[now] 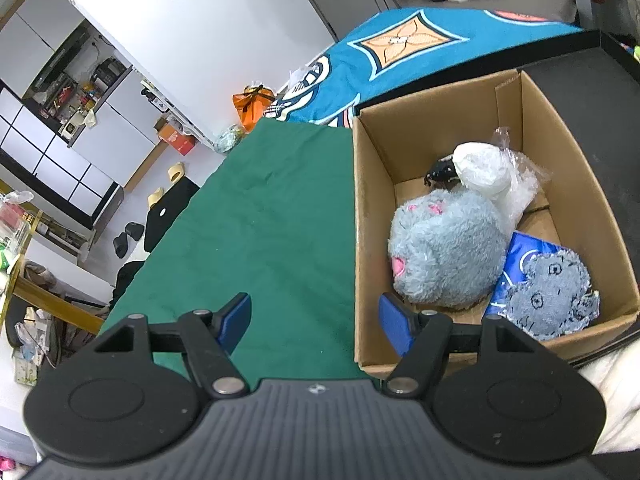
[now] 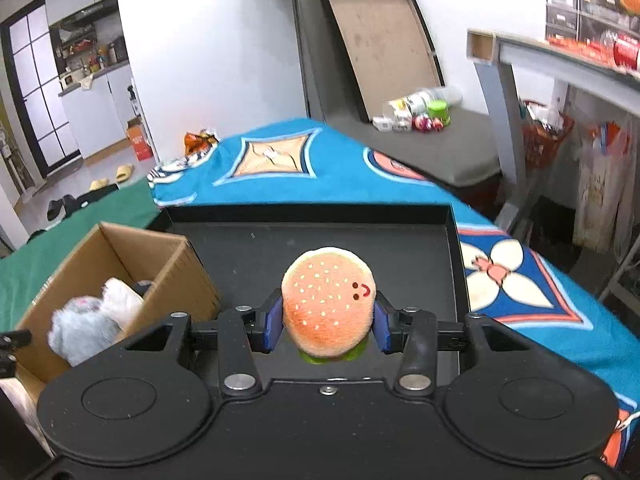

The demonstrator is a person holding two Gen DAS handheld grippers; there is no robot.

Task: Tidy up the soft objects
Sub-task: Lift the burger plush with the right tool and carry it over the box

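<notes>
My right gripper (image 2: pixel 326 326) is shut on a plush hamburger (image 2: pixel 328 304) and holds it above the black tray (image 2: pixel 400 236). A cardboard box (image 1: pixel 370 216) stands left of the tray; it also shows in the right wrist view (image 2: pixel 176 268). Inside lie a grey plush mouse (image 1: pixel 448 252), a denim bear patch (image 1: pixel 554 294) on a blue packet (image 1: pixel 520 264), and a white bundle in clear plastic (image 1: pixel 486 172). My left gripper (image 1: pixel 316 322) is open and empty, hovering over the box's near left corner and the green cloth (image 1: pixel 256 220).
A blue patterned blanket (image 2: pixel 320 176) covers the table beyond and right of the tray. A grey bench (image 2: pixel 440 148) with bottles and small toys stands behind. A shelf unit (image 2: pixel 560 64) is at the right. Slippers lie on the floor at the left.
</notes>
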